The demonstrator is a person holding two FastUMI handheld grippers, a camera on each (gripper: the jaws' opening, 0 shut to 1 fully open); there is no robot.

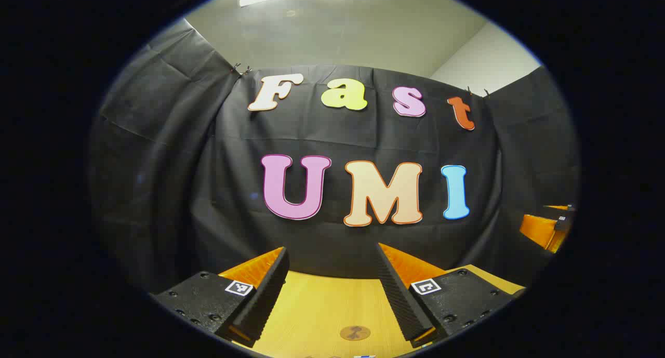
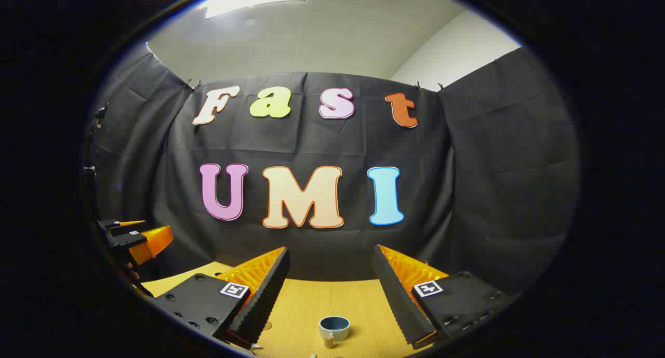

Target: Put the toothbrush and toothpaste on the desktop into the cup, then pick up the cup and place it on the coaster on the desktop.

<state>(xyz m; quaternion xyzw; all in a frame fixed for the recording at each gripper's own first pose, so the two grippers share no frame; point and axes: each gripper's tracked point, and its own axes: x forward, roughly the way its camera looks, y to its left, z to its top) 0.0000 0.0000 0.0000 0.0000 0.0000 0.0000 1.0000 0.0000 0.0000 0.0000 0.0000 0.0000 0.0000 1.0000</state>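
In the left gripper view my left gripper (image 1: 331, 249) is open above the wooden desktop (image 1: 322, 301), nothing between its fingers. A round brown coaster (image 1: 355, 332) lies flat on the wood just ahead, between the fingers. In the right gripper view my right gripper (image 2: 330, 249) is also open and holds nothing. A small blue-grey cup (image 2: 334, 328) stands upright on the desktop (image 2: 358, 301) ahead of it, handle toward me. A round brown spot (image 2: 266, 325), perhaps the coaster, peeks out beside a finger. Tiny bits at the bottom edge are too small to name.
The black cloth wall closes off the far edge of the desktop. The right gripper (image 1: 548, 228) hangs at the far right of the left gripper view. At the far left of the right gripper view the left gripper (image 2: 136, 239) is held above the desktop corner.
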